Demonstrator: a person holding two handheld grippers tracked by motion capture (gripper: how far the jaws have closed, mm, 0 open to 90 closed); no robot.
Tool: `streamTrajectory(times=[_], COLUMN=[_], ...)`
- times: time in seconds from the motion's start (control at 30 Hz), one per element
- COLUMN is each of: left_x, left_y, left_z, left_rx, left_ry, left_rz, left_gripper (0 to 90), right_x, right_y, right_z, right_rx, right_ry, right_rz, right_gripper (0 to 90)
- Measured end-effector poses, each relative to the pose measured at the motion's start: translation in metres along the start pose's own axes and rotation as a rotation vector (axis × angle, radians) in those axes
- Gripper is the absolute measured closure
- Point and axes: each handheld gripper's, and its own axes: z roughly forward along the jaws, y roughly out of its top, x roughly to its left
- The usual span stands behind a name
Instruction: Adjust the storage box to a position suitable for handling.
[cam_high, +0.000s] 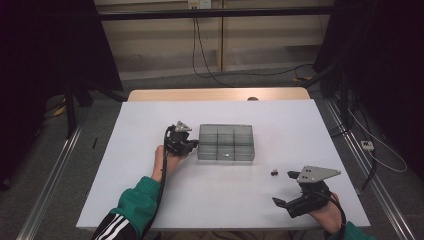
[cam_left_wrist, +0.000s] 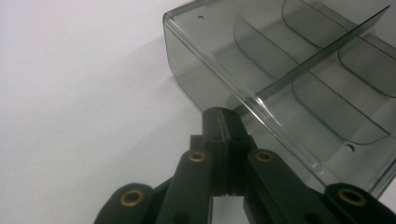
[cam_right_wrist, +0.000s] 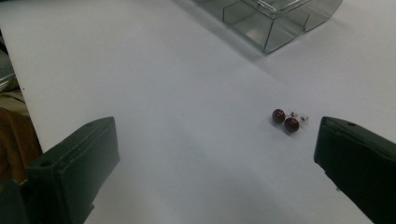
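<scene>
White table (cam_high: 150, 190) under dim light, dark curtains and cables beyond the far edge. Left gripper (cam_left_wrist: 223, 122) with jaws pressed together, empty, tips touching or just short of the left wall of the smoky clear compartment box (cam_high: 226, 143); contact itself hard to judge in the left gripper view. Right gripper (cam_high: 290, 187) near the right front of the table, jaws wide apart, nothing between them. Two small dark red earrings (cam_right_wrist: 285, 119) lying side by side on the bare table, just left of and beyond that gripper, well apart from the box.

Likely trouble: earrings tiny and round, so apt to roll or skid away from a closing pad, or to be nipped singly with the other flicked off. Wide jaws coming down flat could press them against the table rather than catch them. Light box apt to slide if nudged by the closed left jaws.

Posts and backs of the earrings barely made out. A small pale speck in one near compartment, unidentifiable. Far part of the box cut off in both gripper views.
</scene>
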Motion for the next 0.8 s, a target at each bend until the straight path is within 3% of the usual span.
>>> streamTrajectory(times=[0.33,0.6,0.63,0.73,0.77,0.8], left_x=[-0.008,-0.012,-0.015,-0.014,-0.014,-0.014], left_y=[0.001,0.000,-0.001,-0.002,-0.004,-0.004], left_z=[0.002,-0.001,-0.004,-0.009,-0.016,-0.016], left_rx=[0.022,0.031,0.037,0.040,0.041,0.041], left_ry=[-0.022,-0.014,0.010,0.009,0.038,0.038], left_rz=[0.025,0.046,0.055,0.051,0.054,0.054], left_gripper=[90.0,90.0,85.7,71.2,65.8,64.1], right_x=[0.000,0.000,0.001,0.001,0.000,0.000], right_y=[0.000,0.000,0.000,0.000,0.000,0.000], right_z=[0.000,0.000,0.000,0.000,-0.001,-0.001], right_rx=[0.000,0.003,0.004,0.002,0.001,0.001], right_ry=[0.002,0.002,0.002,0.002,0.000,0.000], right_rz=[0.002,-0.001,-0.002,-0.002,-0.001,-0.001], right_gripper=[0.0,0.0,0.0,0.0,0.0,0.0])
